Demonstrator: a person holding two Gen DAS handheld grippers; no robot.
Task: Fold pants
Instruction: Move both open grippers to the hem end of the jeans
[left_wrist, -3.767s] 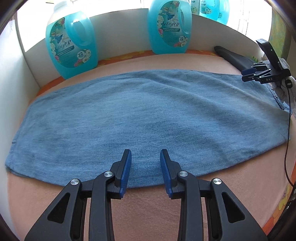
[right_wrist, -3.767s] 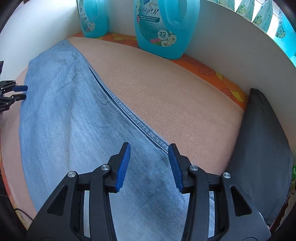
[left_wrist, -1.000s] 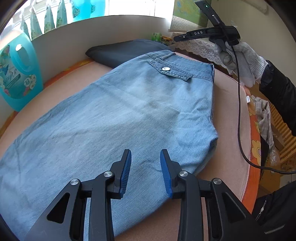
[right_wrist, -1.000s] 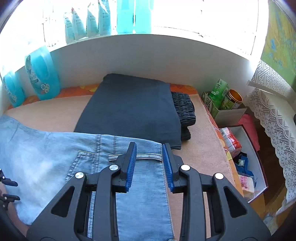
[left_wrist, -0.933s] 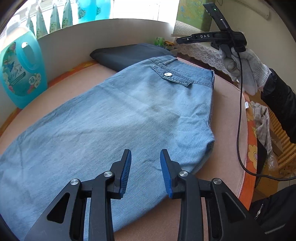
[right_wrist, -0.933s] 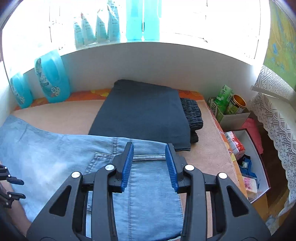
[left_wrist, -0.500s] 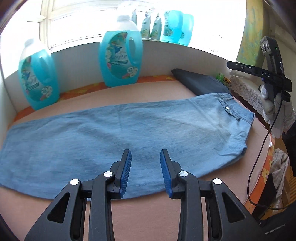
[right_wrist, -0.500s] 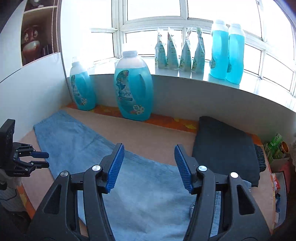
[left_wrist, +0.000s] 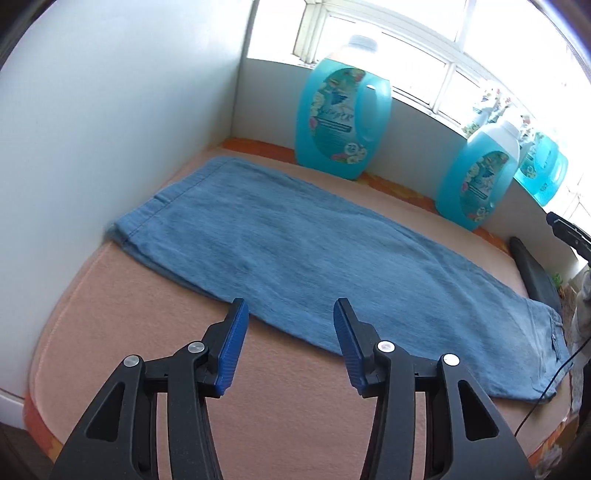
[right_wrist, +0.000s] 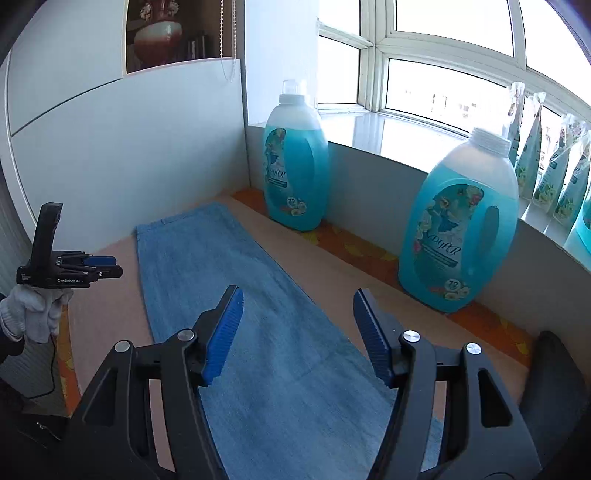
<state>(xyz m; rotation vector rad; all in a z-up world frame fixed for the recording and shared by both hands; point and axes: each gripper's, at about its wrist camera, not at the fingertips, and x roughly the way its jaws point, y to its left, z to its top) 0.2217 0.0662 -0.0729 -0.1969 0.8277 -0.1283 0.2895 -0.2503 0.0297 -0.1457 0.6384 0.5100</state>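
Lying flat and lengthwise on the peach-covered table (left_wrist: 110, 325), legs stacked and hem toward the wall, the pants (left_wrist: 314, 254) are left free for folding, while the left gripper (left_wrist: 287, 345) and right gripper (right_wrist: 297, 332) are held above, jaws apart and empty.

We see daylight from the window (right_wrist: 443, 55), overexposed; fisheye bending and dark corners; left wrist view slightly soft.

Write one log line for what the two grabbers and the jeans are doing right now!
left gripper: open, empty, above near edge | right gripper: open, empty, over jeans | jeans: flat, lengthwise, unfolded across
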